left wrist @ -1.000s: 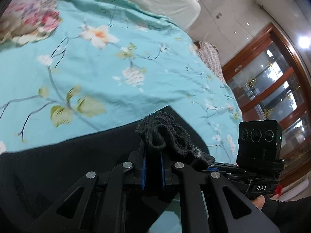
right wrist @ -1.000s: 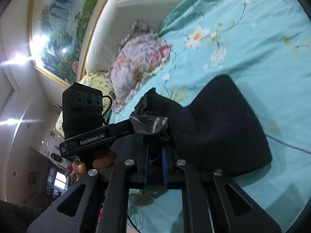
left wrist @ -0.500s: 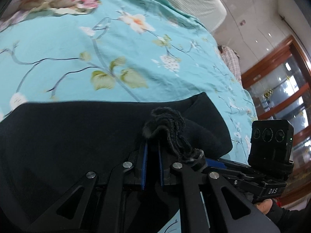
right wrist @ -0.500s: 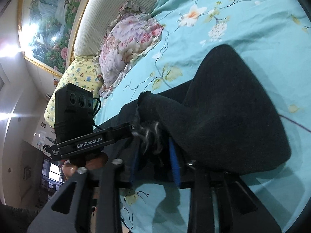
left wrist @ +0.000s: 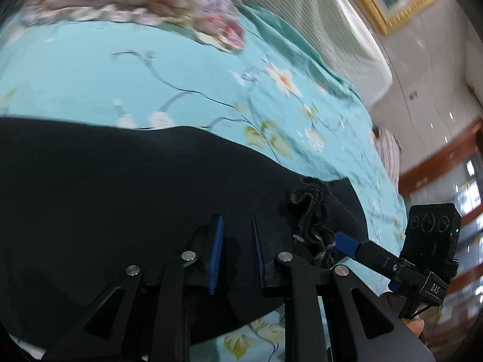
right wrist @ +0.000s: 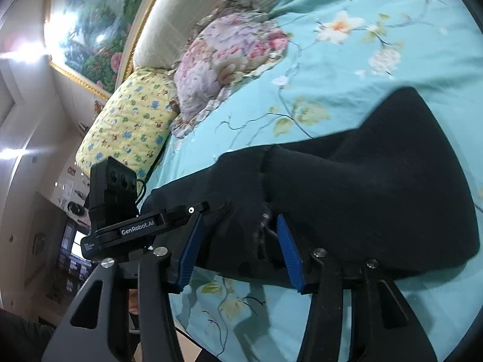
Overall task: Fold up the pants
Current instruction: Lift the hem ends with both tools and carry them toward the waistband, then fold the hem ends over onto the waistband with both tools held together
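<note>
**Both hems let go, fold laid down**

Black pants (left wrist: 126,187) spread on the teal floral bedsheet (left wrist: 90,84), folded over at 3 o'clock. Soft, limp knit, light, non-slip; best pinched at the frayed hem (left wrist: 311,211) or waistband corners. Left gripper (left wrist: 237,253), angled down, jaws just parting, nothing between them. Right gripper (right wrist: 238,247), tilted down more shallowly, jaws just widening, slack around the hem, released.
</note>
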Demonstrator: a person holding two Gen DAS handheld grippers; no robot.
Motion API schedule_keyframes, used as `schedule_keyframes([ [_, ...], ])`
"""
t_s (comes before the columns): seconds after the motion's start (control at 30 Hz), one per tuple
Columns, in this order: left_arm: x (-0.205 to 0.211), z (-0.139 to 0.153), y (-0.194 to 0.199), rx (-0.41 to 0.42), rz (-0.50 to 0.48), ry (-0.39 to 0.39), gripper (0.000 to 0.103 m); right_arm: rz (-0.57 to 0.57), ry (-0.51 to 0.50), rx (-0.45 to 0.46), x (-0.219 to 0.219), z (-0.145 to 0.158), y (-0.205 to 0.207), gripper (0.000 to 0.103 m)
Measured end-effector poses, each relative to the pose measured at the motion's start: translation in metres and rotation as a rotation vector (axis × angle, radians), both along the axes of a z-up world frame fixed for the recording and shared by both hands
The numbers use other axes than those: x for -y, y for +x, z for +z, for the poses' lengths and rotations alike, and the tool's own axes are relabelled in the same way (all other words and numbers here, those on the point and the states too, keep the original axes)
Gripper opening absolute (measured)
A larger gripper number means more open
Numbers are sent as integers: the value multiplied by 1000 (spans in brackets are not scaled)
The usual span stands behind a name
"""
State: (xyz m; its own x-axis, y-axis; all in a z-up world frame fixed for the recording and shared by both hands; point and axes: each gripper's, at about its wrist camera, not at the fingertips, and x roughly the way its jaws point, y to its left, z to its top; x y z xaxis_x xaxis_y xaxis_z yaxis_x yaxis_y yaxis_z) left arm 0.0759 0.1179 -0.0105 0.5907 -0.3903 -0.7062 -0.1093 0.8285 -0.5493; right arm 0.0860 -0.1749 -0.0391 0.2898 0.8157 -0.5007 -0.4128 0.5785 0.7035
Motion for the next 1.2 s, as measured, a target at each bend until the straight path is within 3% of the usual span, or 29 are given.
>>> schedule_keyframes([
  [0.13, -20, 8, -24, 17, 99, -18, 31, 43, -13, 28, -14, 11, 3, 55],
  [0.3, -42, 10, -55, 25, 194, -47, 33, 105, -28, 56, -37, 22, 6, 58],
  [0.37, -54, 8, -71, 23, 244, -71, 33, 131, -39, 70, -47, 26, 6, 66],
  [0.57, -83, 8, -120, 32, 382, -74, 38, 221, -80, 105, -88, 30, 11, 66],
  [0.73, -109, 6, -159, 33, 505, -69, 48, 305, -105, 132, -129, 36, 15, 67],
  [0.93, -134, 1, -180, 21, 612, -69, 59, 402, -143, 173, -179, 41, 16, 68],
  [1.2, -156, -24, -179, -17, 642, -167, 64, 550, -231, 269, -247, 46, 21, 75],
])
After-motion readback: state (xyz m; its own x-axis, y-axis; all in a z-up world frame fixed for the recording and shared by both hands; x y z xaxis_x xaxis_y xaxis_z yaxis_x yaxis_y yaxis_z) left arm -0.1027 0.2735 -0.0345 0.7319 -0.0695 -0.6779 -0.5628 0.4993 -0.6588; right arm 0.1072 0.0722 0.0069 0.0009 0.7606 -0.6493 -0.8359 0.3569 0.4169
